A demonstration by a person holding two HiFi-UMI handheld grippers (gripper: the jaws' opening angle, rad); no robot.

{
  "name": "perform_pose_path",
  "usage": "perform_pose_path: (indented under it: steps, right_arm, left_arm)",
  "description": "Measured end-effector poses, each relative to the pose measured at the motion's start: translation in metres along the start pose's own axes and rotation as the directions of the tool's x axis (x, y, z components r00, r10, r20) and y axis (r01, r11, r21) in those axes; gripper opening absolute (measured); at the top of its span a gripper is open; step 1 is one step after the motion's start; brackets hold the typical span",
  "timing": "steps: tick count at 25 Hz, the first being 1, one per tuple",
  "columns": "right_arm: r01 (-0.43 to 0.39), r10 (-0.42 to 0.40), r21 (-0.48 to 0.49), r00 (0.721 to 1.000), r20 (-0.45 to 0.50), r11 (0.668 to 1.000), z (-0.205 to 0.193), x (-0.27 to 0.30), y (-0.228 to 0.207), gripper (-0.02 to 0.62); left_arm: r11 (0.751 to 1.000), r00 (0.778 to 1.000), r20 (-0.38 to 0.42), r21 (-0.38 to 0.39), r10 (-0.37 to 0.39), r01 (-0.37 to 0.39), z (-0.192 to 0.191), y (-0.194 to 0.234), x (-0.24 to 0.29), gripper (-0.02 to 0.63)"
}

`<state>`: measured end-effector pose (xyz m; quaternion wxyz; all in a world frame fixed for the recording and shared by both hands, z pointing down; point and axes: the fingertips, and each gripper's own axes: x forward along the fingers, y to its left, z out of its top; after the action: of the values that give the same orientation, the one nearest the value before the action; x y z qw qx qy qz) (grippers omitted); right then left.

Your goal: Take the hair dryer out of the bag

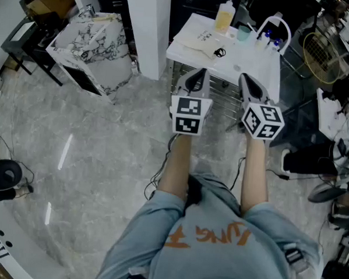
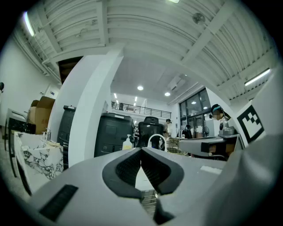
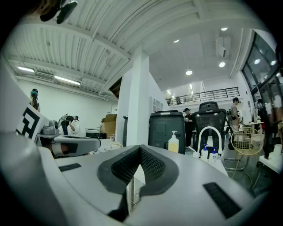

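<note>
I've got the white tabletop (image 1: 248, 64) just ahead. Left tool (image 1: 198, 76) and right tool (image 1: 248, 81) are held level, both fully closed on nothing. A pale flat bag (image 1: 204, 38) lies on the tabletop; I can't make out the hair dryer.

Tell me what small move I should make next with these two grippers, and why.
Probably ease the left gripper and right gripper forward over the white table toward the flat white bag. Both are shut, empty and level at the table's near edge, and the bag lies untouched farther back, near the pump bottle.
</note>
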<state>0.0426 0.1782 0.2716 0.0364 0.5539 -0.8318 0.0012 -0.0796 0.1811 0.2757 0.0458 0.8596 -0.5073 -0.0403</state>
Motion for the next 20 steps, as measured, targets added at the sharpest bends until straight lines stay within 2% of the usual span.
perform_pose_path:
  steps: [4,9,20]
  right_arm:
    - [-0.029,0.029,-0.028,1.000,0.002,0.999,0.002,0.000,0.002,-0.005]
    - [0.019,-0.019,-0.058,1.000,-0.006,0.998,-0.001,-0.002,-0.005,-0.003]
    - [0.024,-0.026,-0.058,0.999,-0.035,0.998,-0.005,-0.001,-0.013,-0.003]
  left_arm:
    - [1.000,1.000,-0.003,-0.011,0.008,-0.008,-0.004,-0.001,0.002,0.003]
    - [1.000,1.000,-0.019,-0.029,0.006,-0.007,-0.011,0.001,0.006,0.003]
    - [0.998,0.999,-0.035,-0.069,0.004,-0.007,-0.018,0.014,0.018,0.003]
